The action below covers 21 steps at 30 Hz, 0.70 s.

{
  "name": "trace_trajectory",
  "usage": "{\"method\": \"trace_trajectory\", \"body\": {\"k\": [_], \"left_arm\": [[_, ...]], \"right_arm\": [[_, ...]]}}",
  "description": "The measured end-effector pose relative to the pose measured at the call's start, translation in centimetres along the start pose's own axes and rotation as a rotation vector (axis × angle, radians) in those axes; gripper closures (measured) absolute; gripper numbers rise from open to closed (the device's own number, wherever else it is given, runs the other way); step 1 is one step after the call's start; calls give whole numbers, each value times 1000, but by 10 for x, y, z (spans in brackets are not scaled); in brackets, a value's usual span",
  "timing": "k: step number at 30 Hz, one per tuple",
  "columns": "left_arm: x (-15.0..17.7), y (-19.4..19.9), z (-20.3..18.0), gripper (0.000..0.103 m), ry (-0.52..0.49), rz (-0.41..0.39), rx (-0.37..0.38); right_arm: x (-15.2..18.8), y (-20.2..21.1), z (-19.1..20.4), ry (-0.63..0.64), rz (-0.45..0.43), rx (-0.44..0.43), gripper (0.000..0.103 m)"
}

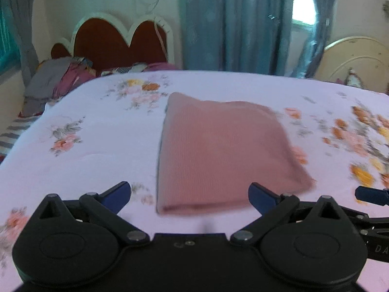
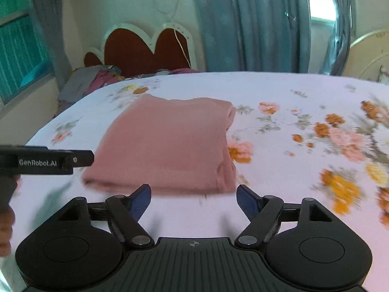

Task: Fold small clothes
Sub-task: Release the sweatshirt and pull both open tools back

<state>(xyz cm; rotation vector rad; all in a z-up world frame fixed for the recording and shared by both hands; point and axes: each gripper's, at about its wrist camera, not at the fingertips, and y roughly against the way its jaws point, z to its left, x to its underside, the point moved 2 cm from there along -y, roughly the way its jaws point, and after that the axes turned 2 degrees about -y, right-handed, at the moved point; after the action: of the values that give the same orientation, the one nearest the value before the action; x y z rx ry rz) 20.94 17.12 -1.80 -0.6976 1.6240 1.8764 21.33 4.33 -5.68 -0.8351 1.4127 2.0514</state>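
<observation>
Your left hand-held gripper (image 1: pixel 189 196) and right hand-held gripper (image 2: pixel 193 200) both stand apart, empty, at the frame bottom; the folded pink garment (image 1: pixel 218 150) lies mid-frame on the floral bed (image 1: pixel 97 146).

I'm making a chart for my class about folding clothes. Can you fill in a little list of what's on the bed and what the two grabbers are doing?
garment: pink knit garment, folded into a flat rectangle
where: lying on the floral bedsheet
left gripper: open, holding nothing, just short of the garment's near edge
right gripper: open, holding nothing, near the garment's near edge
other clothes: loose pile by the headboard
backdrop: blue curtains
</observation>
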Motion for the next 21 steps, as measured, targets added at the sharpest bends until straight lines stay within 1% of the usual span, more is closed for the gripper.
{"method": "trace_trajectory", "body": {"k": [2,6,8,11,13,14,15,16,18,21], "left_arm": [[7,30,-4,0,-1,-27,14],[22,93,-15,0,-20,-104,29],[28,115,-19,0,-26,-143,35],[37,138,-22,0,13,-146,55],[41,145,-21,0,39,-142,42],[43,148,-21,0,43,-140,31],[46,152,-22,0,45,-139,17],[48,156,-22,0,45,-138,5],[52,163,-21,0,48,-139,-13],[57,171,-16,0,62,-139,-40]], "right_arm": [[10,33,2,15,-15,-4,26],[22,85,6,42,-48,-21,26],[27,108,11,64,-68,-21,26],[32,137,17,80,-110,-10,26],[35,152,19,85,-142,0,26],[35,159,20,87,-158,8,24],[35,165,21,89,-176,23,11],[35,171,23,92,-196,34,2],[34,184,26,102,-240,35,2],[30,195,27,79,-272,38,2]]}}
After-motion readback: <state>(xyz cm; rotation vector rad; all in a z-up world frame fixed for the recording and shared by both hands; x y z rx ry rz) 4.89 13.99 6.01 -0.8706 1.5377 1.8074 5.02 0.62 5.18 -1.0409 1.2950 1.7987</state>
